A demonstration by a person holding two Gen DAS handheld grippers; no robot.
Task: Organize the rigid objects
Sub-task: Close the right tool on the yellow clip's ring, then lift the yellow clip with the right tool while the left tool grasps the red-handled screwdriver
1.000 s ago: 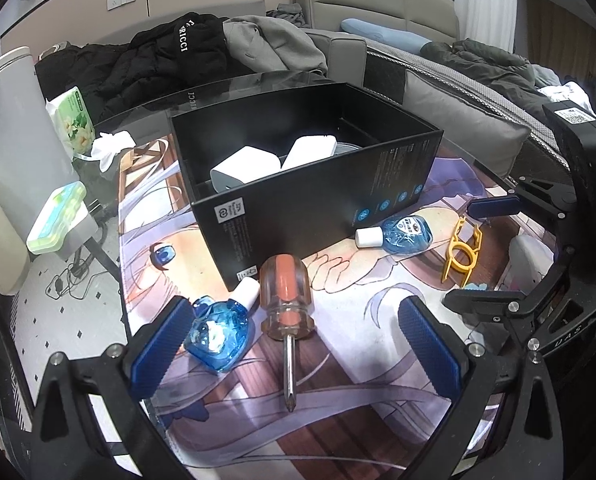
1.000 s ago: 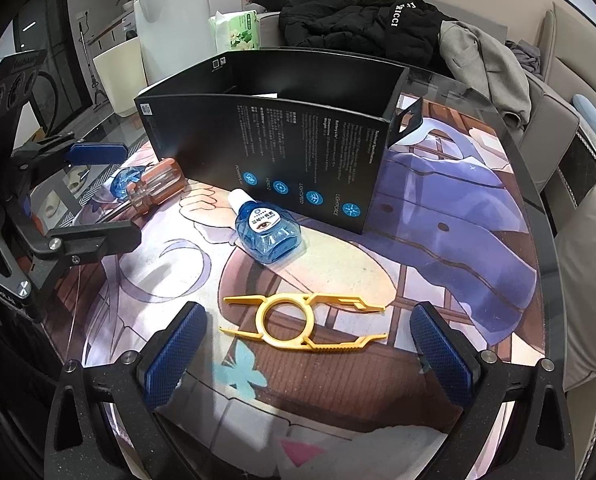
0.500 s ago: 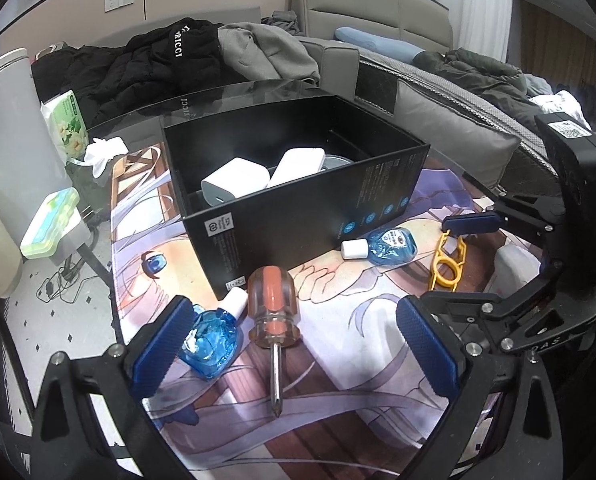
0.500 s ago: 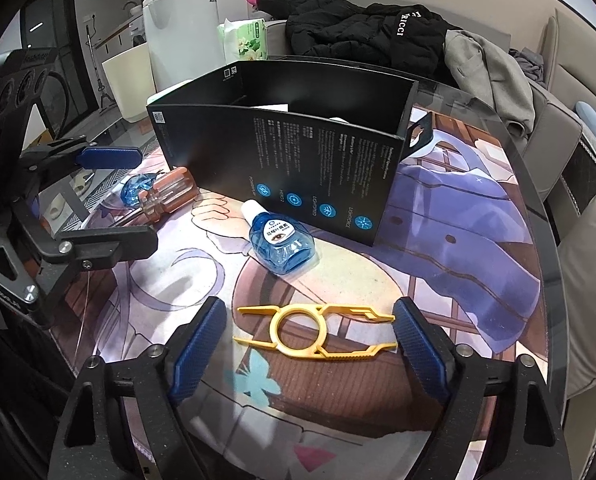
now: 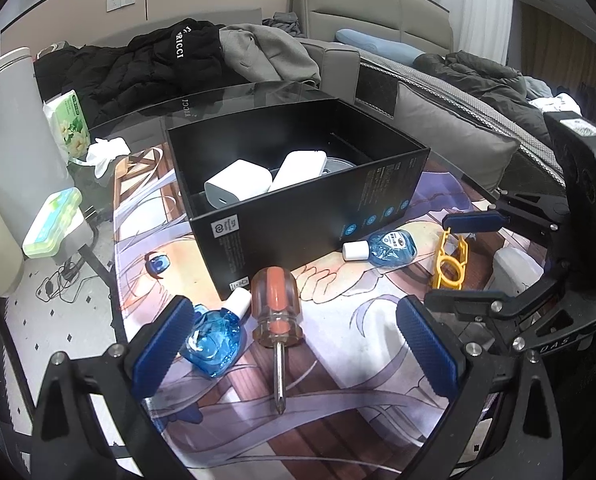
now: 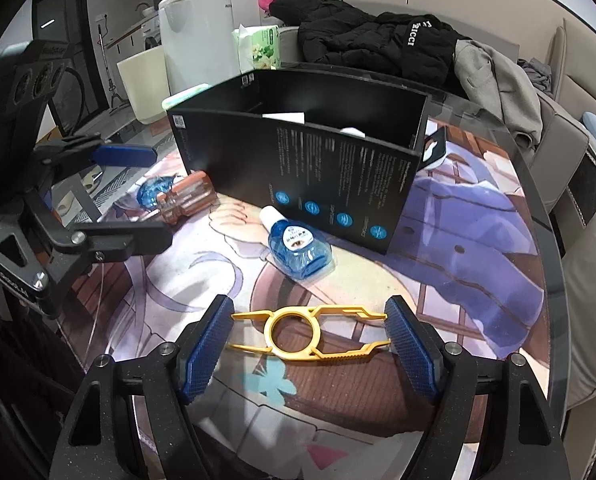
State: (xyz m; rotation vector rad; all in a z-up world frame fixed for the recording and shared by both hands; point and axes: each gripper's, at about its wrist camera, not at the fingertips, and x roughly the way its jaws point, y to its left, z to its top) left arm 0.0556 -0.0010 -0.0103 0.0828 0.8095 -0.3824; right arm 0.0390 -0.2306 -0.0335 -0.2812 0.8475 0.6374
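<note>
Right gripper (image 6: 309,344) sits low over the printed mat (image 6: 457,240), jaws narrowed but not closed, blue pads just at either end of the yellow plastic clip (image 6: 298,334); contact at the pad tips cannot be confirmed. The clip lies flat on the mat, ring in the middle, prongs pointing left and right.

Left gripper (image 5: 294,344) is spread wide, holding nothing. Between its fingers lies the screwdriver (image 5: 276,312) (orange-and-clear handle far, tip pointing near). Just left of it, touching the handle, a blue bottle (image 5: 214,340) with white cap lies on its side, close to the left finger pad.

Black box (image 5: 298,200) stands open at the mat's far side, with two white chargers (image 5: 238,186) inside. A second blue bottle (image 6: 298,248) lies on its side near the box's front wall, beyond the clip.

Far background: black jacket (image 5: 154,64), grey sofa (image 5: 377,20), tissue pack (image 5: 68,122) at far left.
</note>
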